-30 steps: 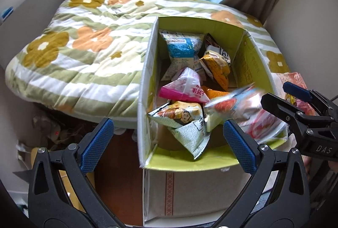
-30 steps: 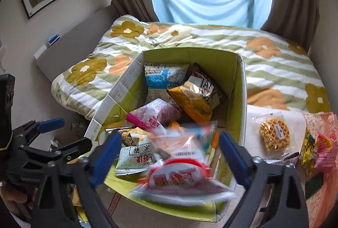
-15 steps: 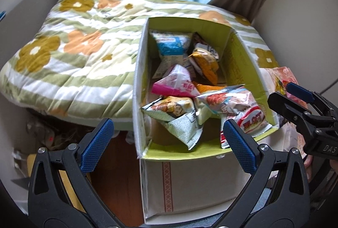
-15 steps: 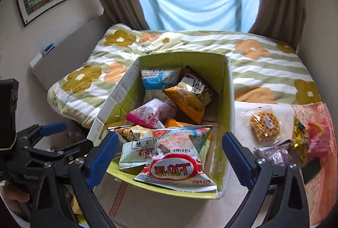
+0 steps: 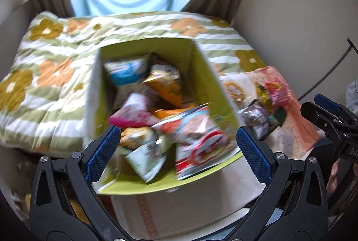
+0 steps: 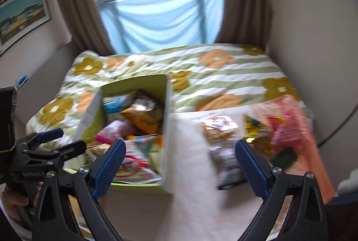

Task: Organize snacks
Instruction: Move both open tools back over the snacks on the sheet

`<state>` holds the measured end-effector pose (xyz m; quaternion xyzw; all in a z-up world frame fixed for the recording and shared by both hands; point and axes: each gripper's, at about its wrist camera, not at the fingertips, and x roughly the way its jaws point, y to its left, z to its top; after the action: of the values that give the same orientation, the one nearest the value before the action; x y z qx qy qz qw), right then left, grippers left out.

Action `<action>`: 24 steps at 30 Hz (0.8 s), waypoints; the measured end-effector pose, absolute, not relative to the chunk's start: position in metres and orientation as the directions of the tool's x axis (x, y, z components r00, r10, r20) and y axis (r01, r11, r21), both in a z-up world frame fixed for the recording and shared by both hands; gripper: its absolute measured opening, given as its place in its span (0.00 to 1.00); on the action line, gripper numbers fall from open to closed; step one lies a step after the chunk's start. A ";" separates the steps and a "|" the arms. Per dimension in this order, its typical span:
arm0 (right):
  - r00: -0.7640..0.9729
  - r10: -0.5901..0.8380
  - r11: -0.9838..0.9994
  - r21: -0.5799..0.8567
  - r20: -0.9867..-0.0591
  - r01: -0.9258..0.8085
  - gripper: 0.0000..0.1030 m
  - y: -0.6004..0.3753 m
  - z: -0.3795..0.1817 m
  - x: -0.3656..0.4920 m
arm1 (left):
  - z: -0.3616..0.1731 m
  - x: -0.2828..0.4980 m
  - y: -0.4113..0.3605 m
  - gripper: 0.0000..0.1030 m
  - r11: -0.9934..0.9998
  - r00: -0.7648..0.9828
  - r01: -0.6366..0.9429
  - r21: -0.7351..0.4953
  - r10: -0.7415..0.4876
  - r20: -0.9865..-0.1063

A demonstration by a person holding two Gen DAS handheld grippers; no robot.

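Tools, left (image 5: 176, 147) & right (image 6: 180, 157), both hung open & empty near the snack-filled box (image 5: 202, 66); more snack packets (image 6: 226, 158) lay loose on worktop, right of box.

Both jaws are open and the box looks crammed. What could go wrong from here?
1. The red-and-white shrimp chip bag lies over the near edge of the green-lined cardboard box; a nudge could tip it out.
2. The loose dark wrapped snack and round waffle pack lie close together, so the right gripper might catch both.
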<state>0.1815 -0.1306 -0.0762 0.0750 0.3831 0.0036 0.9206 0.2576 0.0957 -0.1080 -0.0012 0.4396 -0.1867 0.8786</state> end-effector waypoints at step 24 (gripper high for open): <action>0.496 0.006 0.899 0.222 -0.869 0.378 0.94 -0.332 -0.167 0.130 | -0.190 0.291 -0.168 1.00 0.874 0.295 0.435 -0.215 -0.364 -0.883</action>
<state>0.1297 -0.3318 -0.1674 0.1959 0.4900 -0.1104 0.8423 0.2905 -0.1680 -0.1900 0.0326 0.5392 -0.2485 0.8040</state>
